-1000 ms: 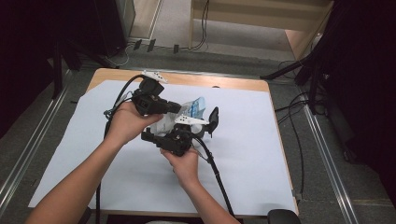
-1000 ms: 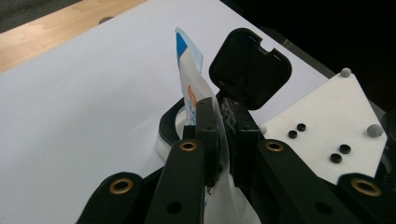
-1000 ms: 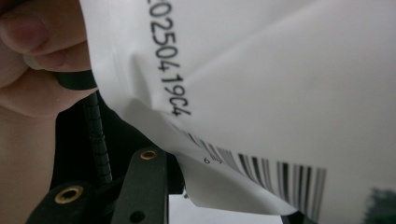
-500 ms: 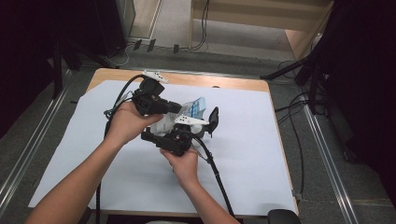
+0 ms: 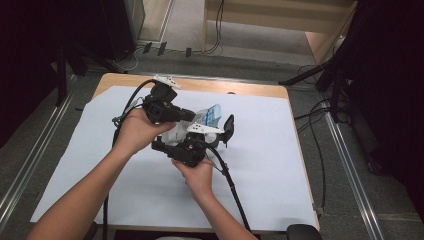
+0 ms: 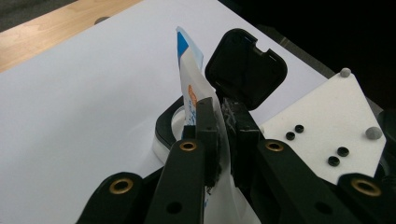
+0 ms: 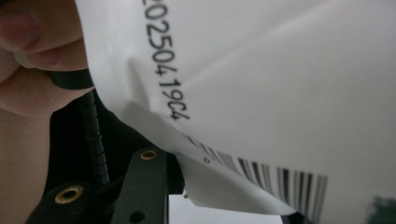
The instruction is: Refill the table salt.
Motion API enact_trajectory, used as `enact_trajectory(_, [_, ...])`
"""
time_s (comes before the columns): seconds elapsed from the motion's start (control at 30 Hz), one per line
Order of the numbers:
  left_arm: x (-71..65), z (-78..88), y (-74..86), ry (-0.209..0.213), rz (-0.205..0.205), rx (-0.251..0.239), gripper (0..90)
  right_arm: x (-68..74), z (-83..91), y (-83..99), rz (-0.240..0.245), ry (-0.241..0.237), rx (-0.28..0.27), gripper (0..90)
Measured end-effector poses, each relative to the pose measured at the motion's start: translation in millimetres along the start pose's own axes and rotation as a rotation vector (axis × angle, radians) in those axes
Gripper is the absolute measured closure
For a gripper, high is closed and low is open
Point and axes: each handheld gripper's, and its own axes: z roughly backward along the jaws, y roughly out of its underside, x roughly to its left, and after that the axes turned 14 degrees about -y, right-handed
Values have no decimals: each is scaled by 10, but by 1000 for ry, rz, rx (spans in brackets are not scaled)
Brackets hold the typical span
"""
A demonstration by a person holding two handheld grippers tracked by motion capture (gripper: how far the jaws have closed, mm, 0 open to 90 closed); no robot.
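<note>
While we hold the two grippers close together over the white paper sheet (image 5: 100, 165) on the wooden table (image 5: 250, 88), our left gripper (image 6: 223, 135) pinches the thin white and blue plastic pouch (image 6: 191, 79) tight by its edge. Our right gripper (image 5: 192, 145) sits under the pouch, up against its barcode side, and we cannot tell if its jaws press on it. We think the pouch is light, soft and slippery, so we should grip it by the flat sealed edge.
</note>
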Motion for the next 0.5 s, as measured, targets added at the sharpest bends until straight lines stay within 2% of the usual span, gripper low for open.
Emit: enact_trajectory(0.5, [-6, 6, -16, -2, -2, 6, 859, 4, -5, -9, 2, 0, -4, 657])
